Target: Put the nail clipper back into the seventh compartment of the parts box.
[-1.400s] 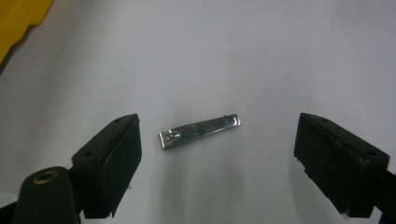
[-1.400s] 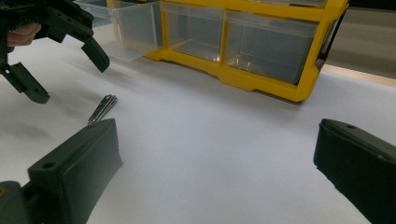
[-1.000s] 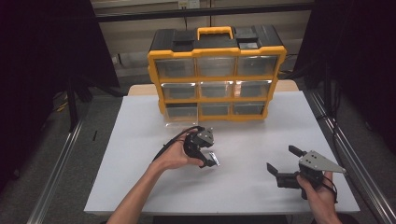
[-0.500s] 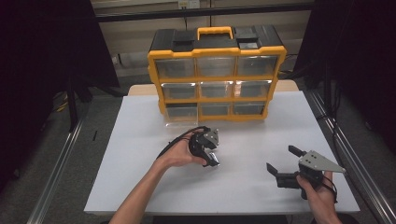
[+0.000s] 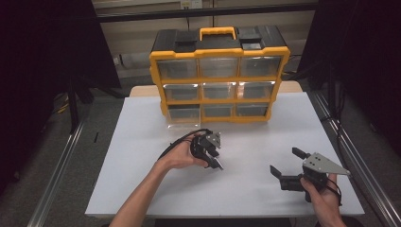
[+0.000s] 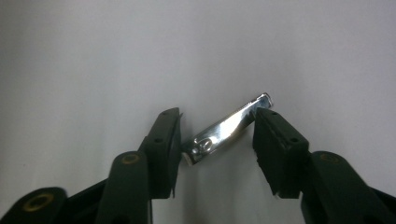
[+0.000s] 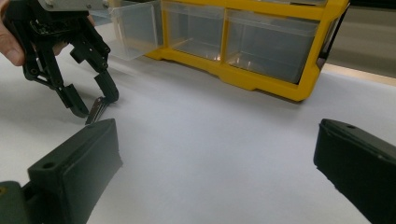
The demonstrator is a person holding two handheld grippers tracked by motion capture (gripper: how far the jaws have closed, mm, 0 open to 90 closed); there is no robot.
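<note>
my left gripper has just been closing on the nail clipper lying diagonally between the jaws — not pinched yet, could skid out sideways on the table — right gripper spread wide

High view looks down over the white table; both gripper views sit close above it, sharing its surface.

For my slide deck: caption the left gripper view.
Left gripper closing around a metal nail clipper lying on the white table.
</note>
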